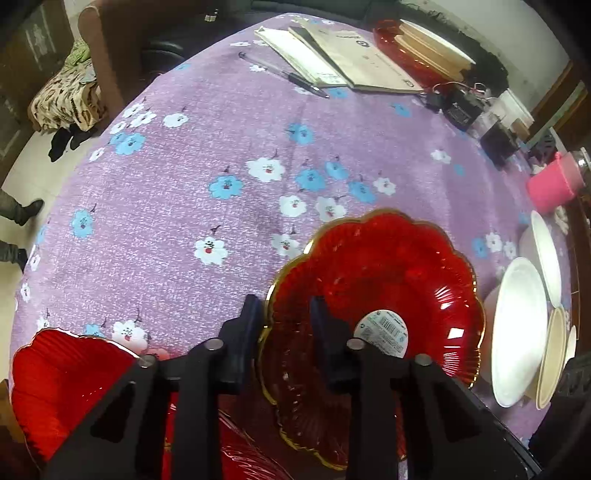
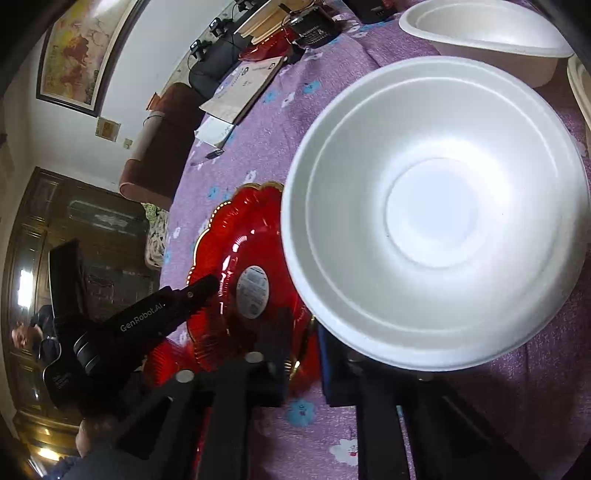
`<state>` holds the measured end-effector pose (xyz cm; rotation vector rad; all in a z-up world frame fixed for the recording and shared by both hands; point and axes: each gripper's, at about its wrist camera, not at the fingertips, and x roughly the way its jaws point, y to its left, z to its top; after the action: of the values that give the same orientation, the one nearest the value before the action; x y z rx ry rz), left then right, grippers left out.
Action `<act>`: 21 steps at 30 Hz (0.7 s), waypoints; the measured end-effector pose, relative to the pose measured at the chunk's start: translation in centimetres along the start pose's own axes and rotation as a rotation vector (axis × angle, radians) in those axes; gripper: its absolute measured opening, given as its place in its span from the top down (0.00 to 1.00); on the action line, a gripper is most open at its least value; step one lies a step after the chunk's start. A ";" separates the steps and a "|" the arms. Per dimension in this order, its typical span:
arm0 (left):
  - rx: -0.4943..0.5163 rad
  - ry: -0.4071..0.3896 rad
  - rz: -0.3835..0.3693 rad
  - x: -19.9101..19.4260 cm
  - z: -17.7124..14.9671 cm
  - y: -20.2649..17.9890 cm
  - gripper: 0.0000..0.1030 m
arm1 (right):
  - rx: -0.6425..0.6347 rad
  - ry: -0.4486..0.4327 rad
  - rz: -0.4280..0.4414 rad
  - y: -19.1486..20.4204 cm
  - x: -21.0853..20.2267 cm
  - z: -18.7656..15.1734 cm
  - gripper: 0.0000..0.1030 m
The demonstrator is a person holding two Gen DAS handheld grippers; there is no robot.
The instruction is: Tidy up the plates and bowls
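Note:
My left gripper [image 1: 286, 321] is shut on the rim of a red scalloped plate [image 1: 391, 280] with a gold edge and a round label, held tilted above the purple floral tablecloth [image 1: 221, 166]. The same plate shows in the right wrist view [image 2: 236, 236] with the left gripper on it. My right gripper [image 2: 303, 354] is shut on the rim of a white foam bowl [image 2: 436, 210], held tilted. More red plates [image 1: 55, 384] lie under my left gripper. White bowls and plates [image 1: 517, 332] stand at the right edge.
Papers and booklets [image 1: 332, 55] and a pen [image 1: 295, 79] lie at the far side of the table. A red tray [image 1: 406, 48], black electronics [image 1: 465, 107] and a pink cup [image 1: 554, 184] stand to the right. Another white bowl [image 2: 487, 29] is behind the held bowl.

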<state>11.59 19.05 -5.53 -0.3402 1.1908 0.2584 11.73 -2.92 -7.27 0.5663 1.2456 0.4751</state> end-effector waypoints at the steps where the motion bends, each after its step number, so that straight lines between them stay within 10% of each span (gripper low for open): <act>1: -0.003 0.002 -0.001 0.0 0.0 0.1 0.77 | -0.002 -0.002 0.000 0.0 -0.1 -0.1 0.91; 21: -0.018 -0.154 0.003 -5.6 -1.2 0.7 0.85 | -0.091 -0.083 0.032 2.2 -2.3 -0.5 0.91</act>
<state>8.32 19.12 -0.75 -0.3281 1.0384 0.2927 10.55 -2.55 -4.25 0.5241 1.1316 0.5271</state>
